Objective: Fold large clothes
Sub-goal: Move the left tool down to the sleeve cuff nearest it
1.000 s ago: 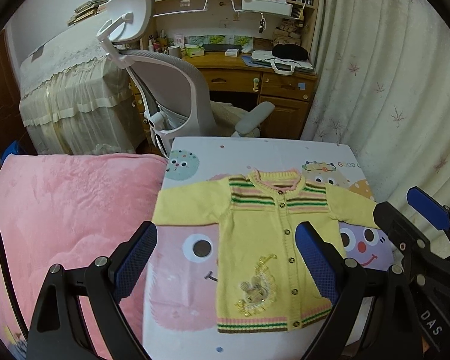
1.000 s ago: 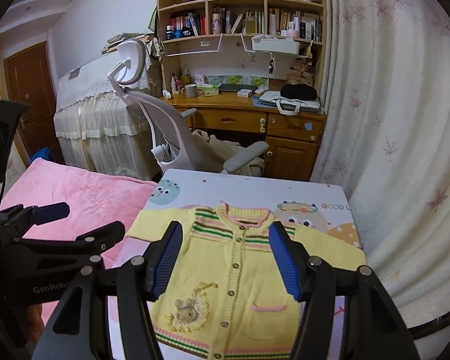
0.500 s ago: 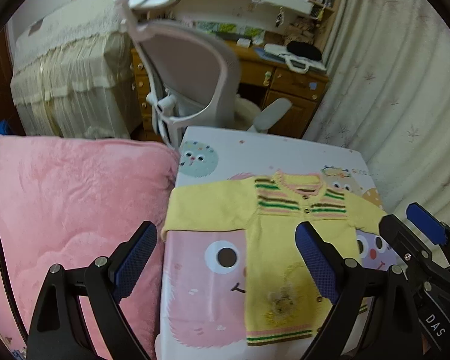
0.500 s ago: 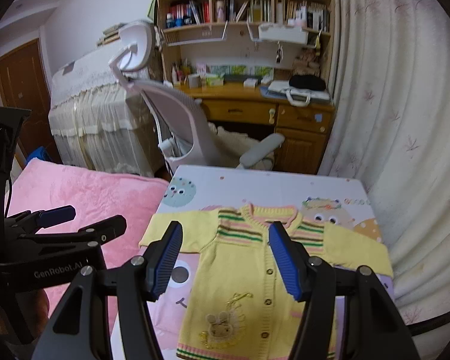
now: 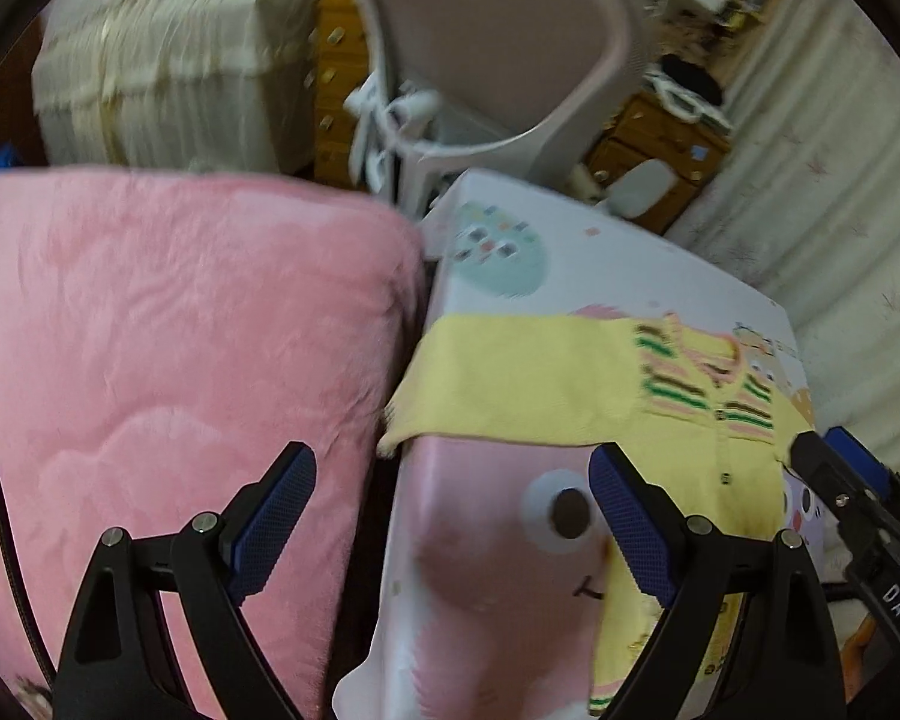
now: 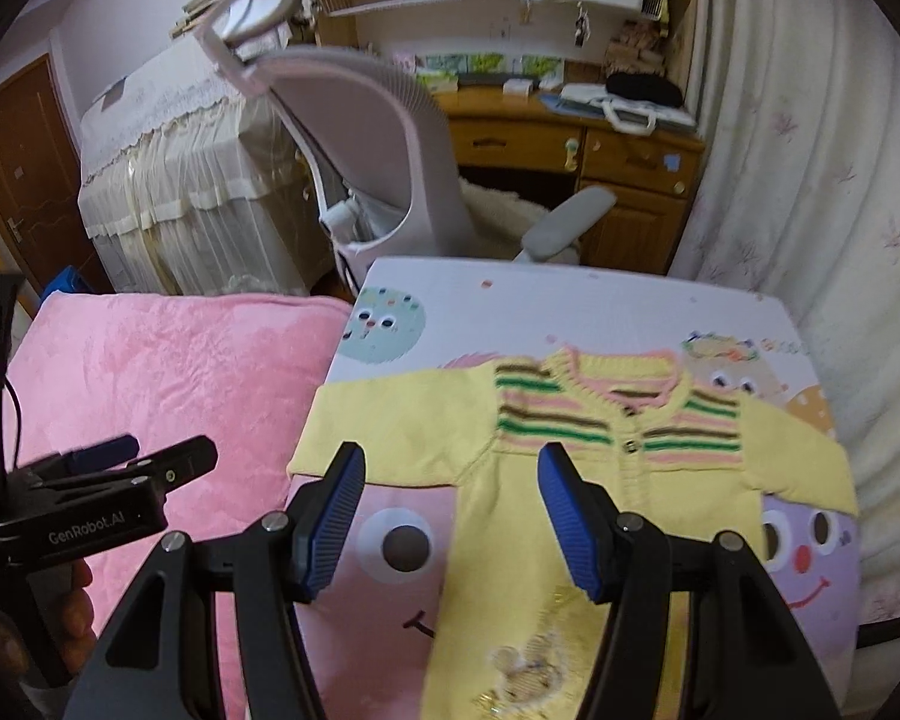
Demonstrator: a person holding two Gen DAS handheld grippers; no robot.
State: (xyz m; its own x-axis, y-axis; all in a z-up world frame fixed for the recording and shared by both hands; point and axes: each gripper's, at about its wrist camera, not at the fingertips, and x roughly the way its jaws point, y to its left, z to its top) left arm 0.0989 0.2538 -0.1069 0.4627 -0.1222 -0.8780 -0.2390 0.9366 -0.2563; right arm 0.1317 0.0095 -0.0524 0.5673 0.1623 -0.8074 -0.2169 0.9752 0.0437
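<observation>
A yellow knitted cardigan with green, brown and pink chest stripes lies flat, front up, sleeves spread, on a cartoon-printed table cover. It also shows in the left wrist view. My left gripper is open and empty, above the table's left edge, just short of the left sleeve cuff. My right gripper is open and empty, above the cardigan's left underarm area. The left gripper also shows in the right wrist view.
A pink plush blanket lies directly left of the table. A white office chair stands behind the table's far edge, with a wooden desk beyond. A curtain hangs on the right.
Both grippers moved forward and down toward the cardigan. The left gripper swung left toward the left sleeve cuff and its view is blurred by motion. Both stayed open.
</observation>
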